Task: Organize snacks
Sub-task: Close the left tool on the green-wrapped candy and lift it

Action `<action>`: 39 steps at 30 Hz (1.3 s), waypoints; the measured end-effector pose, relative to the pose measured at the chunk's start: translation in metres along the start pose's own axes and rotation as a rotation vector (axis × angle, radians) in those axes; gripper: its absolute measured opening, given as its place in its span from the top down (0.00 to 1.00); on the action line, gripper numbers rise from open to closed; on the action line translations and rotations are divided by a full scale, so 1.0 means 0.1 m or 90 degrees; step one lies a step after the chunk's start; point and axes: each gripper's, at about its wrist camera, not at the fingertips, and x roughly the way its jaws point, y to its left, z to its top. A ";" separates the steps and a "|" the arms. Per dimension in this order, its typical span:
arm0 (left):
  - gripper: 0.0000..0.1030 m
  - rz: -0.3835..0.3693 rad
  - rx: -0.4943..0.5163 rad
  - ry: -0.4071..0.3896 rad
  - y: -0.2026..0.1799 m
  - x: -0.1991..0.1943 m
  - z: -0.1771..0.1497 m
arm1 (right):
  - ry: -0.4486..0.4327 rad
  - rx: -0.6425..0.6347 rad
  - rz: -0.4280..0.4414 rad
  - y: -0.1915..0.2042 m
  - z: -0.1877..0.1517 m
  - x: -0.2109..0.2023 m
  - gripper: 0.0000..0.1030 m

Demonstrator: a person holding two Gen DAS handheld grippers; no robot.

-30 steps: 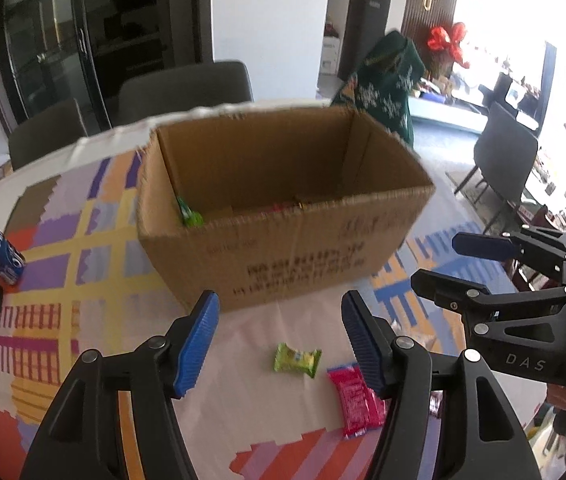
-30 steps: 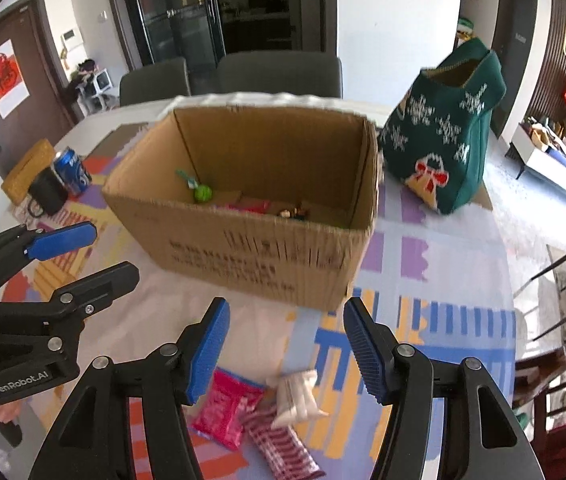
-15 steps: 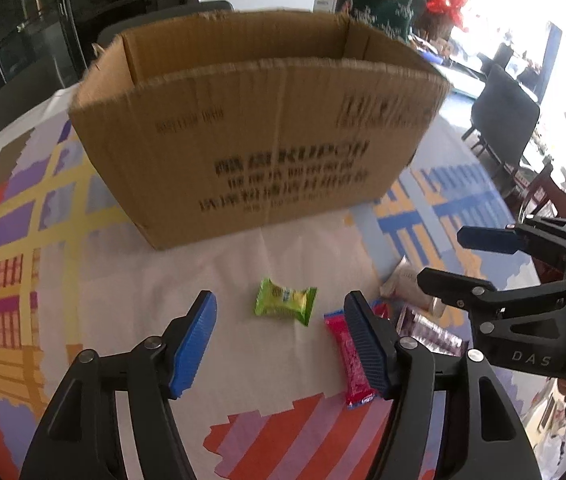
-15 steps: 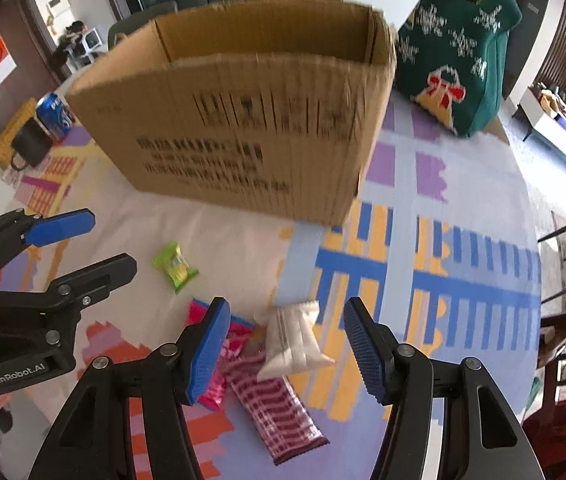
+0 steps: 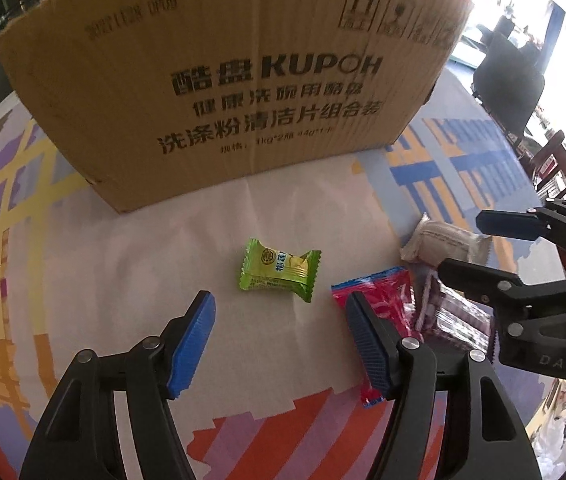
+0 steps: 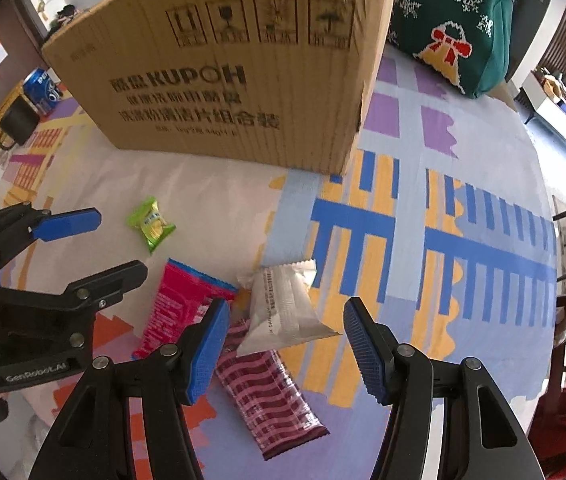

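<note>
Lying on the patterned tablecloth (image 6: 423,168) in front of the brown corrugated cardboard box (image 5: 223,80) are four wrapped snacks: one small green candy packet (image 5: 279,270), one long pink-red wrapper (image 6: 175,304), one white pillow-shaped pouch (image 6: 283,308) and one clear bar wrapper with maroon stripes (image 6: 275,392). The green packet has serrated ends and a yellow picture; it lies alone, apart from the other three. The white pouch rests partly on the striped bar, and the pink-red wrapper lies just beside them.

Two tongs are in view. The left gripper (image 5: 281,344) has its blue ribbed pads apart, with bare cloth between them; the green packet lies just ahead and the pink-red wrapper passes under the right-hand pad. The right gripper (image 6: 287,354) also stands apart, above the white pouch and the striped bar, clamping nothing.

The box carries black print reading KUPOH plus handling symbols. Behind it stand one green knitted bag (image 6: 463,28) with a red bow, one blue drink can (image 6: 41,88) and one black mug (image 6: 19,122). Dark chairs (image 5: 507,84) stand in the room beyond
</note>
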 end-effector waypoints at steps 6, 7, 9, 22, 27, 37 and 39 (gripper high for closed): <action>0.35 0.008 0.004 0.009 0.00 0.10 0.07 | 0.007 0.005 -0.006 -0.02 0.03 0.07 0.42; 0.35 0.010 0.006 0.010 0.00 0.12 0.08 | 0.008 0.005 -0.006 -0.02 0.03 0.08 0.42; 0.35 0.012 0.008 0.012 0.01 0.14 0.09 | 0.010 0.003 -0.006 -0.03 0.05 0.09 0.42; 0.64 -0.016 -0.017 0.018 0.12 0.12 0.08 | 0.016 -0.004 -0.004 -0.03 0.07 0.14 0.54; 0.68 -0.010 -0.013 0.007 0.11 0.07 0.05 | 0.000 -0.009 -0.004 0.01 0.05 0.12 0.57; 0.68 -0.018 -0.028 -0.035 0.06 -0.21 0.04 | -0.044 -0.010 -0.002 0.09 0.05 -0.10 0.57; 0.68 -0.021 -0.031 -0.046 0.05 -0.28 0.04 | -0.053 -0.013 -0.004 0.09 0.05 -0.15 0.57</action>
